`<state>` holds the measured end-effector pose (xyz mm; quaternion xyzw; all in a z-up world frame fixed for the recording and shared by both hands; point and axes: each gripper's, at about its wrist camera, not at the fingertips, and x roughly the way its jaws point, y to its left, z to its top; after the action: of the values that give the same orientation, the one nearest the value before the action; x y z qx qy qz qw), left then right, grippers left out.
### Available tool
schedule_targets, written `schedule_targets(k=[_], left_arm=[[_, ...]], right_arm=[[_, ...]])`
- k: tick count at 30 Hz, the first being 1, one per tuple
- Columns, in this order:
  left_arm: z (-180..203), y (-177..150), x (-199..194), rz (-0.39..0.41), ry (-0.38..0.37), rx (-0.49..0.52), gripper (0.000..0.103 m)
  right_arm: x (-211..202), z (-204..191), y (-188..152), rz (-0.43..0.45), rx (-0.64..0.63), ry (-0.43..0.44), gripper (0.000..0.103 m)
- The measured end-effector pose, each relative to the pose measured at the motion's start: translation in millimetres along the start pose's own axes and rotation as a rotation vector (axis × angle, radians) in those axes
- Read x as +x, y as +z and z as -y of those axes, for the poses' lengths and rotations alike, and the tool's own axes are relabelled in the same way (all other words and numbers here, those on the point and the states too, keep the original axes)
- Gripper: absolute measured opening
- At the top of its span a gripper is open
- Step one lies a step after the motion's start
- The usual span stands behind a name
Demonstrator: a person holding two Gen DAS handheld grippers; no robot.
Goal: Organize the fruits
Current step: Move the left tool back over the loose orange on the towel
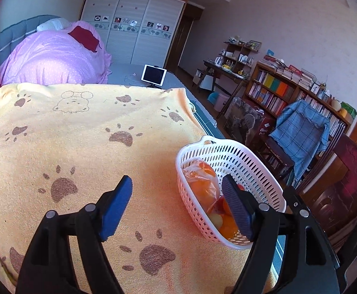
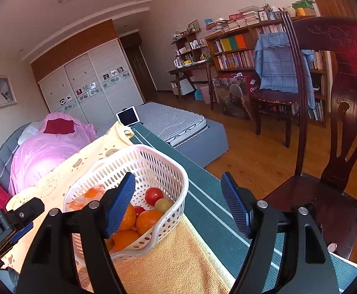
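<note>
The left hand-held gripper [image 1: 176, 191] is standing wide open over the yellow paw-print towel [image 1: 68, 147], gripping nothing, its right finger hanging over the white basket [image 1: 252, 169] at about three o'clock. The right hand-held gripper [image 2: 178, 188] is also gaping empty, its left finger sitting above the basket's rim. Oranges [image 2: 147, 220], a red tomato [image 2: 154, 195] and a greenish fruit [image 2: 163, 204] are lying inside the basket, beside a plastic-wrapped piece [image 1: 200, 183].
</note>
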<state>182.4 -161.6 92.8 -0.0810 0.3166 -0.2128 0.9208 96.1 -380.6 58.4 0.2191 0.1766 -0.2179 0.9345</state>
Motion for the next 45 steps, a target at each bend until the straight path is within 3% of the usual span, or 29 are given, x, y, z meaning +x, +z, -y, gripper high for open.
schedule_targets(k=[13,24,30,34,45], left_arm=[[-23,-12,-29,0.069,0.139,-0.009,0.090],[-49,-25,-52,0.075,0.219,-0.042,0.091],[-63,-31,-69,0.088,0.258,-0.059,0.091],[-74,-37,-83,0.102,0.313,-0.058,0.091],[-114,-52,-114,0.107,0.430,-0.094,0.091]], right_arm=[[-3,-3,0,0.013,-0.012,0.009,0.074],[-6,-9,0,0.025,-0.032,0.025,0.076],[-18,-16,1,0.086,-0.071,0.046,0.076],[-24,-22,-2,0.117,-0.104,0.054,0.081],[-19,-34,-5,0.058,-0.163,0.120,0.082]])
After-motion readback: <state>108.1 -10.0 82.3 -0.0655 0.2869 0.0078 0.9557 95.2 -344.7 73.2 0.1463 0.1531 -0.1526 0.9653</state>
